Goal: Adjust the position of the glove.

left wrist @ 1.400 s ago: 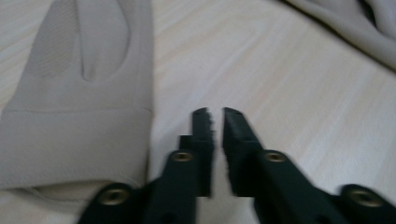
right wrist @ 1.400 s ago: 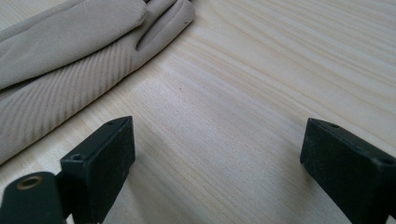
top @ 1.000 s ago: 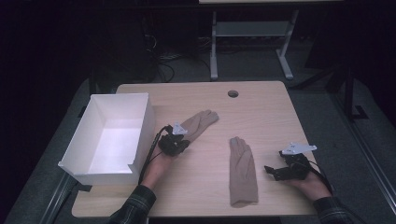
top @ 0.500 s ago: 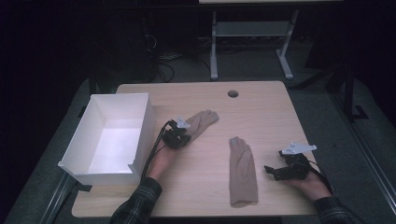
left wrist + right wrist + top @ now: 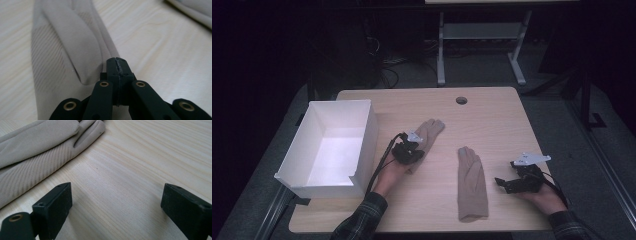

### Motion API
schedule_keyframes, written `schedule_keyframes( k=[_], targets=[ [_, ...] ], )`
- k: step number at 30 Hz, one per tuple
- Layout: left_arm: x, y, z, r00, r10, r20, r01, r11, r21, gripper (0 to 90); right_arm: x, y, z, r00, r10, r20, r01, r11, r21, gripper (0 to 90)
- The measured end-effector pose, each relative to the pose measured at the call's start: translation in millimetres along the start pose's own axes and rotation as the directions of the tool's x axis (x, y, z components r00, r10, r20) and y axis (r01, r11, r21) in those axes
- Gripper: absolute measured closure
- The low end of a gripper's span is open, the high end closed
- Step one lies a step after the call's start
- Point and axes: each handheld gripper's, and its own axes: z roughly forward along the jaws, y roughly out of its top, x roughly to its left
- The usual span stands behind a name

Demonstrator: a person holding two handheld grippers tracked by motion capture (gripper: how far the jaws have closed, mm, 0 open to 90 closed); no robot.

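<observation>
Now the left gripper (image 5: 413, 146) pinches shut at the left glove (image 5: 428, 132), while the right gripper (image 5: 504, 182) stands spread at three o'clock of the other glove (image 5: 472, 182).

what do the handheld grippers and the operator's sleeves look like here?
Both are black two-jaw tools. The left gripper has linkage arms with brass-ringed pivot holes, a small grey plate on top and a black cable looping back along the forearm. The right gripper has blocky rectangular black pads, a grey three-cornered plate and its own black cable. Both sleeves are dark plaid.
</observation>
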Motion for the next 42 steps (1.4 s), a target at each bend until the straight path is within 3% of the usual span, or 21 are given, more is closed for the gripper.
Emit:
schedule_keyframes(
  k=[10, 13, 19, 23, 26, 31, 35, 42],
  targets=[
    [-21.7, 3.9, 4.5, 0.9948, 0.012, 0.101, -0.012, 0.9999, -0.001, 89.8, -0.2, 0.0, 0.1, 1.0000, -0.004, -0.001, 0.004, 1.000, 0.000, 9.4],
    [-28.7, 5.9, 5.0, 0.9922, 0.044, 0.117, -0.045, 0.9989, 0.012, 89.7, 0.1, 0.1, 0.1, 1.0000, -0.001, -0.002, 0.001, 1.000, -0.001, 9.4],
    [-31.2, 8.9, 3.3, 0.9906, 0.049, 0.128, -0.050, 0.9987, 0.007, 89.7, 0.1, 0.1, 0.2, 1.0000, 0.000, -0.002, 0.000, 1.000, -0.002, 9.4],
    [-20.2, 10.7, -5.8, 0.9948, 0.015, 0.101, -0.012, 0.9994, -0.032, 89.7, 0.1, 0.1, 0.2, 1.0000, 0.000, -0.002, 0.000, 1.000, -0.001, 9.4],
    [-7.5, 11.2, -12.1, 0.9987, -0.010, 0.051, 0.012, 0.9984, -0.056, 89.7, 0.1, 0.1, 0.2, 1.0000, -0.001, -0.002, 0.001, 1.000, -0.001, 9.4],
    [13.1, 7.7, -15.2, 0.9984, -0.056, 0.004, 0.056, 0.9962, -0.067, 89.7, 0.0, 0.1, 0.2, 1.0000, -0.001, -0.002, 0.001, 1.000, -0.002, 9.4],
    [16.5, 3.7, -7.7, 0.9985, -0.054, -0.006, 0.054, 0.9978, -0.037, 89.7, -0.1, 0.1, 0.2, 1.0000, -0.003, -0.001, 0.003, 1.000, -0.001, 9.4],
    [13.0, 1.7, 0.2, 0.9998, -0.018, -0.008, 0.018, 0.9998, 0.004, 89.8, 0.0, 0.1, 0.0, 1.0000, -0.004, -0.002, 0.004, 1.000, 0.001, 9.4]
  ],
)
